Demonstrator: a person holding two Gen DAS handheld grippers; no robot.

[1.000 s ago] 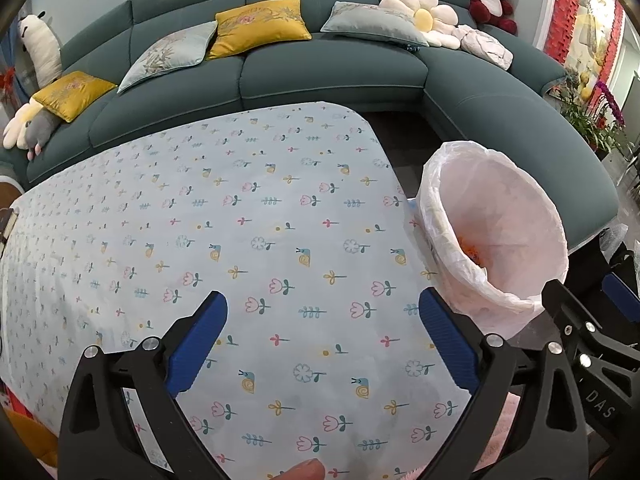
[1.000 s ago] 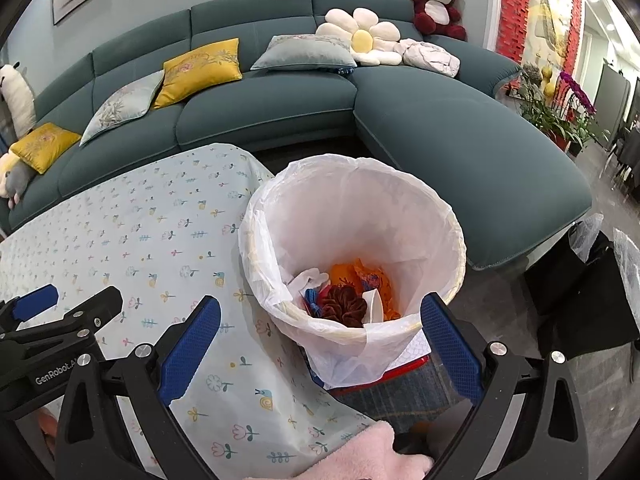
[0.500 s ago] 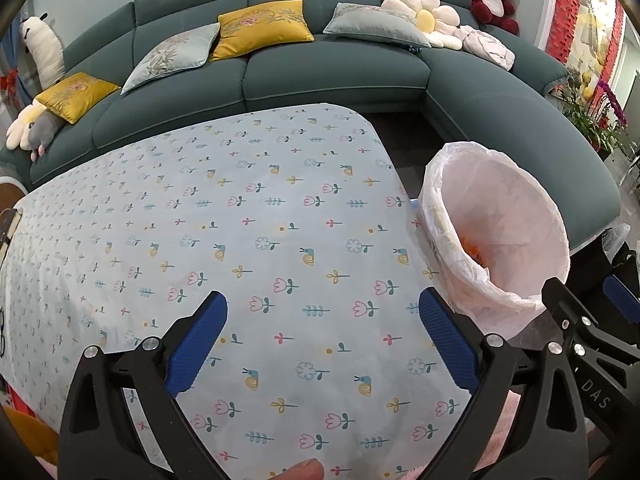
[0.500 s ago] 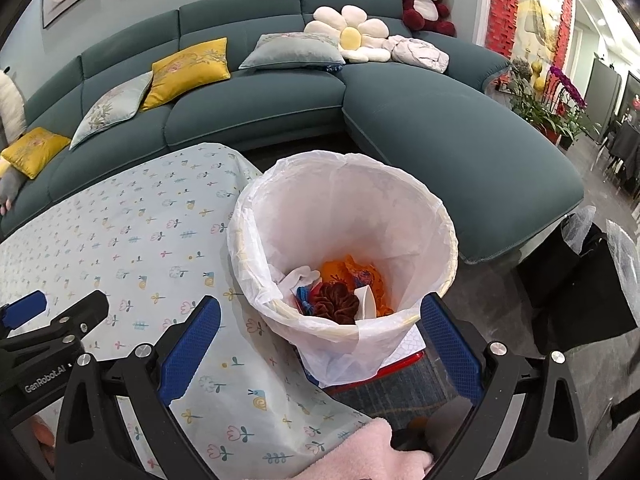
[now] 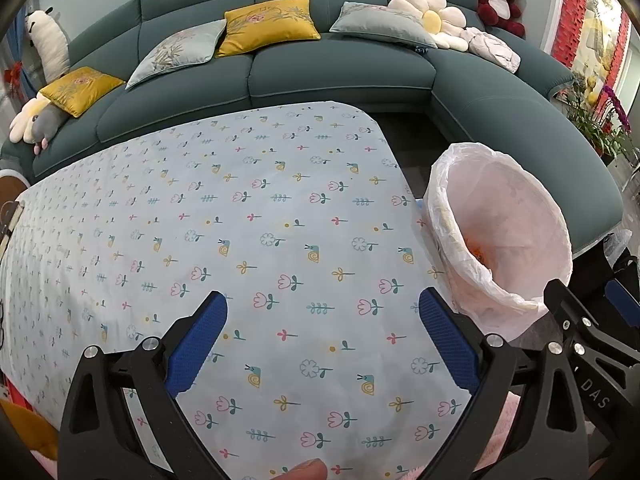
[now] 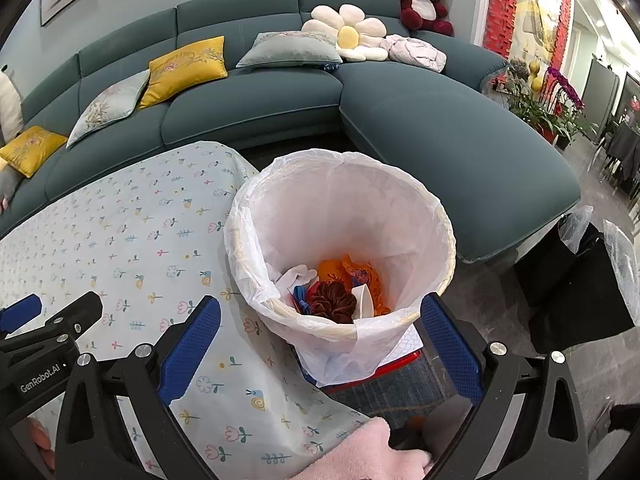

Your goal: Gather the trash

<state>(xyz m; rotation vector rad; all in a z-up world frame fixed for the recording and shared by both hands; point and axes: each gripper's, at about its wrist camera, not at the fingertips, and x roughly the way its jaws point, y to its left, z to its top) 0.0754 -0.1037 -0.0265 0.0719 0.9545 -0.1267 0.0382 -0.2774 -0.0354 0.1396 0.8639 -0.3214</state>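
Both claws agape, left claw (image 5: 322, 320) over tablecloth (image 5: 248, 216), right claw (image 6: 320, 322) above bin (image 6: 400, 208)

Thin crinkled translucent white plastic bin liner (image 6: 340, 208), matt flower-printed pale blue cloth table cover (image 5: 224, 240), soft velvety teal fabric sofa (image 6: 256, 108).

"GenRobot.AI" on left claw (image 6: 24, 312); "DAS" on right claw (image 5: 596, 364)

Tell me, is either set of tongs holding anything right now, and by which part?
Nothing is held: left tongs and right tongs are both open and empty.
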